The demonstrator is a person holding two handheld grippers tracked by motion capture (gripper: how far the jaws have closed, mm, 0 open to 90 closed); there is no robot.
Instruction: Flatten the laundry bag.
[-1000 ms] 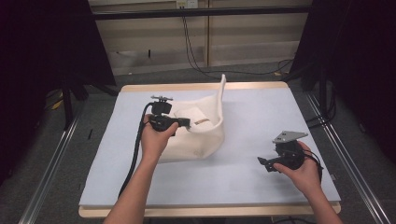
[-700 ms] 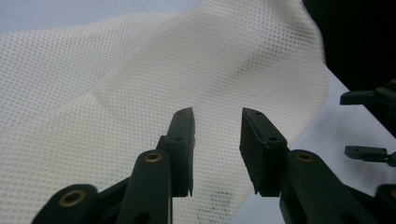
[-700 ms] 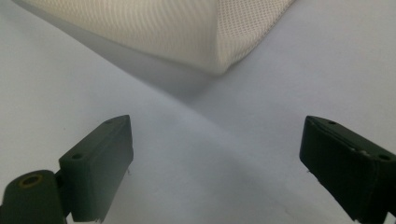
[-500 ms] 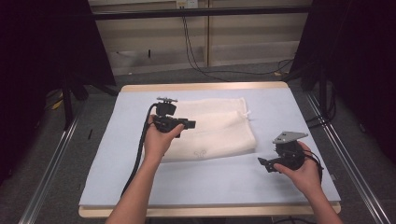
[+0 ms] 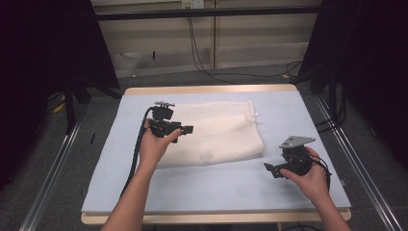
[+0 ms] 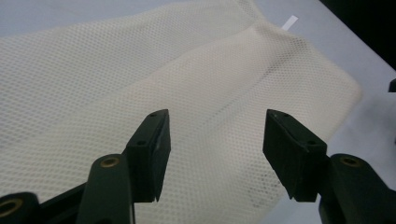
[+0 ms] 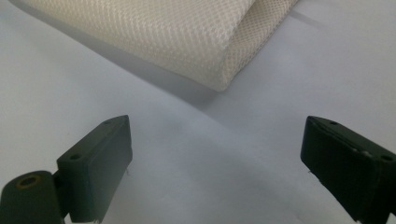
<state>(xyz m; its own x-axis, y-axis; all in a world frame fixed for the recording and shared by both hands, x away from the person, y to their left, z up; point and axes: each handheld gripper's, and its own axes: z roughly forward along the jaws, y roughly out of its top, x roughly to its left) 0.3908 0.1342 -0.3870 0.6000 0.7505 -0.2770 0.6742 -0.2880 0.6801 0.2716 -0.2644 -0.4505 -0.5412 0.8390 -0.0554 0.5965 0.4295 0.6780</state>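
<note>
The soft, light mesh cloth is lying folded on the blue table cover, the left gripper has just been opening above it, holding nothing, and its floppy corners look easiest to pinch.

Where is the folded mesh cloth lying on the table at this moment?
In the high view, the folded mesh cloth lies flat near the middle of the blue mat, under the left gripper.

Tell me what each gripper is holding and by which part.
Nothing is held. The left gripper has just been opening above the folded mesh cloth, jaws empty; the right gripper is open over bare table cover.
</note>
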